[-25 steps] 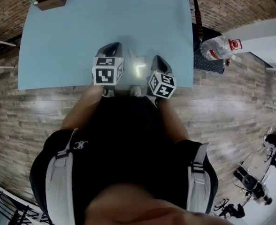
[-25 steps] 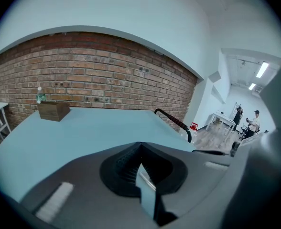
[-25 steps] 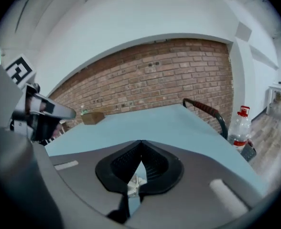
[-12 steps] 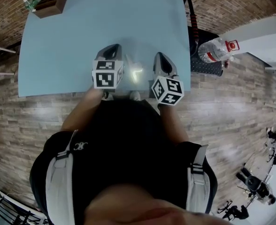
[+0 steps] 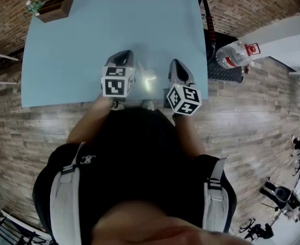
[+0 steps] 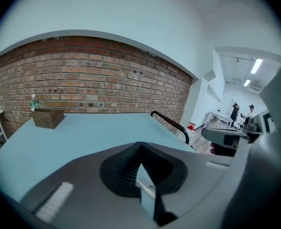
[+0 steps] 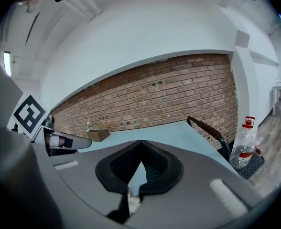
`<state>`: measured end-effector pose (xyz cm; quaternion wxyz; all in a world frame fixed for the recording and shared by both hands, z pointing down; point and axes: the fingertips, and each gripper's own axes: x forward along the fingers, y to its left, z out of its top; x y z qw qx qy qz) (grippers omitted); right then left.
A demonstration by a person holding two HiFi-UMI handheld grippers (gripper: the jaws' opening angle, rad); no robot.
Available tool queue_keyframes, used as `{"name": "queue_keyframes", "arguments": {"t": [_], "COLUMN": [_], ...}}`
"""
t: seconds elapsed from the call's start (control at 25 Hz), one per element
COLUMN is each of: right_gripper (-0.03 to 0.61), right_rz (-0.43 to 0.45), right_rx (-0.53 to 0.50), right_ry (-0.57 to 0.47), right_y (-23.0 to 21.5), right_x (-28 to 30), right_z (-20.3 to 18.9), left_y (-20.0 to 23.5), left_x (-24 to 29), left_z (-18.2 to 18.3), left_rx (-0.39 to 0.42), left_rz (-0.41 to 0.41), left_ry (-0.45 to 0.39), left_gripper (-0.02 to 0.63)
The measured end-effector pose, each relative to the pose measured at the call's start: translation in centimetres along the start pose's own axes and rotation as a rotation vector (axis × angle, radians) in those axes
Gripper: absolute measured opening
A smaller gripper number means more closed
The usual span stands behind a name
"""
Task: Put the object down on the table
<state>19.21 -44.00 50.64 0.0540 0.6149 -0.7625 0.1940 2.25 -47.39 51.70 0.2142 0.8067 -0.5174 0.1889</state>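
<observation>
Slightly nearer the table edge, the right gripper was shifted; the left gripper was kept put.
Both grippers' jaws were seen closed and empty; a pale glint, object or glare not to be told, was spotted on the table between them.

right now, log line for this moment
left gripper shut | right gripper shut | both over table near edge | wooden box far left corner

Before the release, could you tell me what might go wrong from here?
1. The left gripper and right gripper sit close to the blue table's near edge, so anything released there might slide off.
2. Both grippers' jaws look shut with no clear object between them, so there may be nothing to put down.
</observation>
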Motion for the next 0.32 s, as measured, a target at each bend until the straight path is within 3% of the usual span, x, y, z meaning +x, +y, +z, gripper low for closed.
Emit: {"name": "queue_keyframes", "arguments": {"t": [0.32], "right_gripper": [0.014], "right_rz": [-0.018], "right_rx": [0.005], "right_ry": [0.04], "right_y": [-1.3], "right_x": [-0.4], "right_z": [-1.6], "left_y": [-0.3], "left_x": [0.2], "left_z": [-0.3], "left_rx": [0.007], "left_rz": [-0.003], "left_ry": [0.012], "left_gripper": [-0.002]}}
